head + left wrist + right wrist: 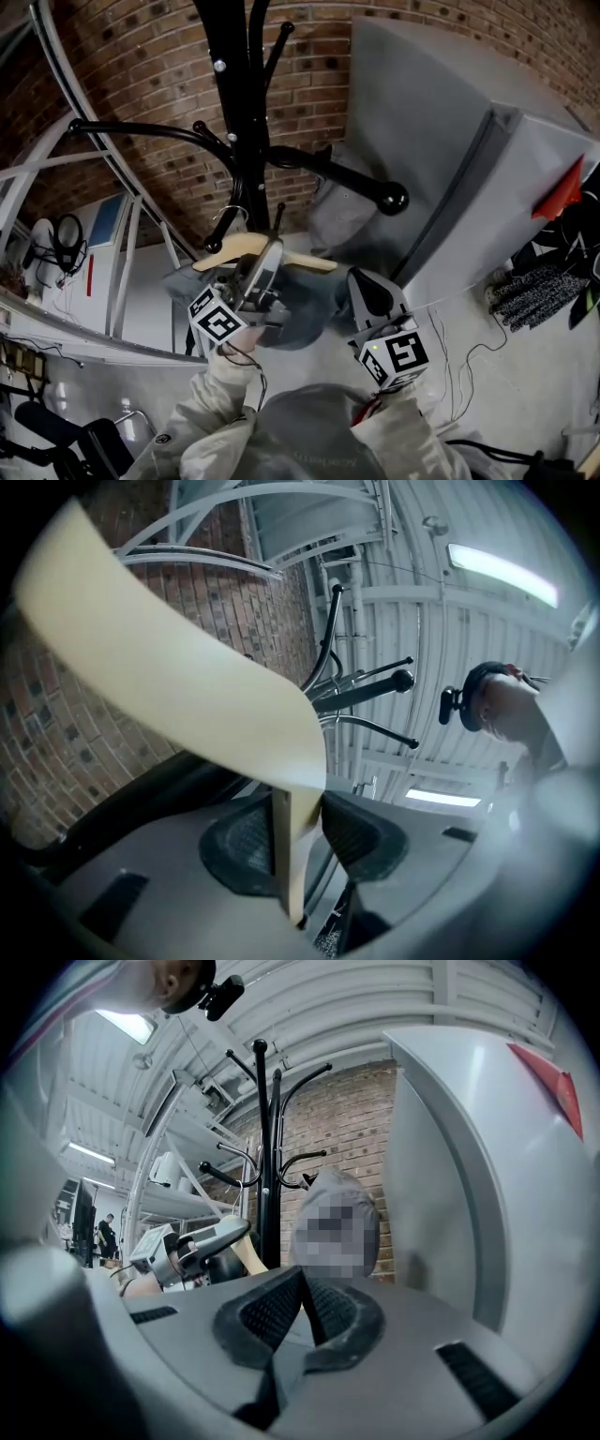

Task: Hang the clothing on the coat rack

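Observation:
A black coat rack [236,103] stands before a brick wall. A pale wooden hanger [246,246] carries a dark grey-blue garment [305,314], and its hook lies close to a low rack arm. My left gripper [270,255] reaches up to the hanger. In the left gripper view the hanger [187,696] runs between the pads, and a thin gap shows beside the right pad [361,836]. My right gripper [368,286] sits just right of the garment. Its pads [272,1312] are closed together on nothing. A second grey cloth [333,1199] hangs by the rack [272,1166].
A large grey cabinet [487,159] stands close on the right. White metal framing [56,159] curves along the left. A knobbed rack arm [389,197] sticks out toward the cabinet. Dark gloves [534,295] and cables lie on the floor at right.

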